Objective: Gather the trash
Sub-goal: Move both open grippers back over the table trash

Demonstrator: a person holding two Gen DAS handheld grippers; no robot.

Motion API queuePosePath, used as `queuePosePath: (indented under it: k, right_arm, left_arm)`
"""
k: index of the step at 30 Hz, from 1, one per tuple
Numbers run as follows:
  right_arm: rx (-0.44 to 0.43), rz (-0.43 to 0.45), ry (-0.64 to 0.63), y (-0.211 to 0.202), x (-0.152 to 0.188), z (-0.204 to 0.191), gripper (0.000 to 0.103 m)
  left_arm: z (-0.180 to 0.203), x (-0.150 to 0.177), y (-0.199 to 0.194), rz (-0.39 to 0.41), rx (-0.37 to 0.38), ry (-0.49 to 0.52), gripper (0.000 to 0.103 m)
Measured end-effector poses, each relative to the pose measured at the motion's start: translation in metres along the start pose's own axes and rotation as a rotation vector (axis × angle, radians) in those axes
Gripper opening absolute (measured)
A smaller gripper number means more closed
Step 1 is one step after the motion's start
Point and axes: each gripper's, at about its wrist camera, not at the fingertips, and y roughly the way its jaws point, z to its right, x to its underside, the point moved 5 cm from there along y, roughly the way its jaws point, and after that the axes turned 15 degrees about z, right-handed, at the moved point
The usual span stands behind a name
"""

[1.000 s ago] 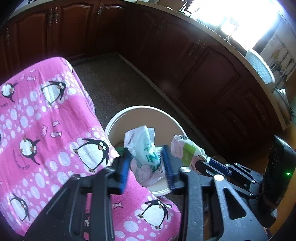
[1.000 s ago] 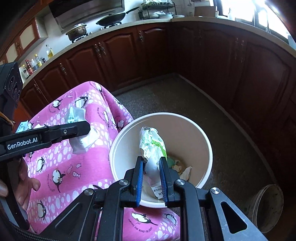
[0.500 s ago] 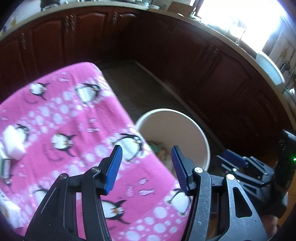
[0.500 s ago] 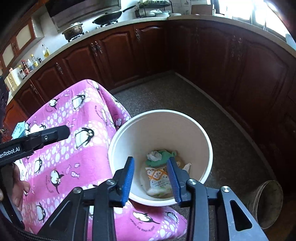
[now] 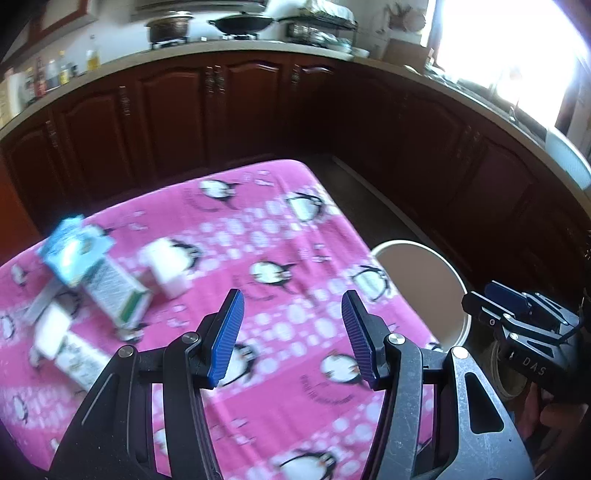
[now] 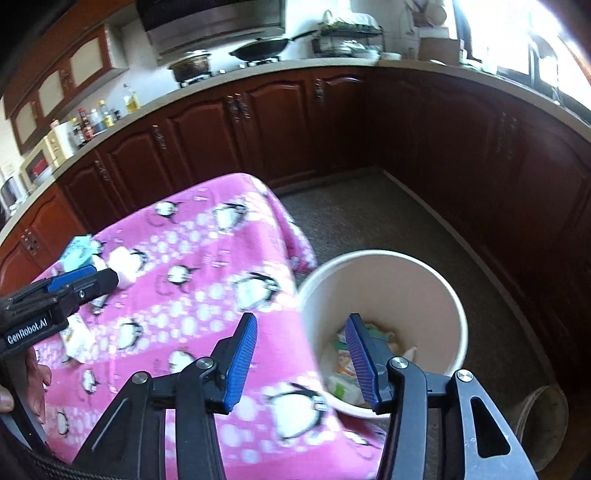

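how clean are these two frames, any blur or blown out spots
Left wrist view: the window at top right is blown out to white, and the cartons on the pink penguin cloth are smeared by motion, while the left tongs stay sharp. Right wrist view: the same window glares, the cloth and the white bin rim look soft, and the counter bows from fisheye.

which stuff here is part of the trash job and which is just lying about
Job:
- blue-and-white carton on the pink penguin tablecloth
- white crumpled wrappers
- round cream bin with trash inside

Lying about:
- black wok on the stove
- oil bottles on the counter
- white microwave
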Motion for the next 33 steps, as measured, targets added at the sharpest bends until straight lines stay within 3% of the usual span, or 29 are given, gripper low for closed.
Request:
queuePosePath:
  k: [3, 11, 15, 19, 25, 31, 33]
  right_arm:
    - [-0.042, 0.025, -0.024, -0.004, -0.007, -0.028, 0.065]
    - [-0.177, 0.045, -0.091, -0.004, -0.014, -0.110, 0.068]
    - [-0.246, 0.040, -0.131, -0.002, -0.014, -0.150, 0.071]
    - [-0.296, 0.027, -0.171, 0.004, -0.013, -0.183, 0.071]
    - [-0.373, -0.005, -0.208, 0.015, -0.004, -0.228, 0.073]
    - [-0.450, -0.068, -0.251, 0.030, 0.019, -0.263, 0.075]
    - [-0.463, -0.083, -0.266, 0.035, 0.026, -0.270, 0.075]
  left_arm:
    - [-0.028, 0.002, -0.021, 0.018, -0.039, -0.023, 0.056]
    - [-0.106, 0.010, -0.072, 0.035, -0.139, -0.083, 0.058]
    - [-0.149, 0.015, -0.095, 0.053, -0.177, -0.109, 0.069]
    - [-0.189, 0.025, -0.109, 0.043, -0.205, -0.149, 0.072]
    - [-0.235, 0.043, -0.101, -0.023, -0.198, -0.310, 0.072]
    - [-0.261, 0.042, -0.067, -0.073, -0.183, -0.501, 0.074]
    - [-0.272, 0.040, -0.051, -0.097, -0.210, -0.569, 0.078]
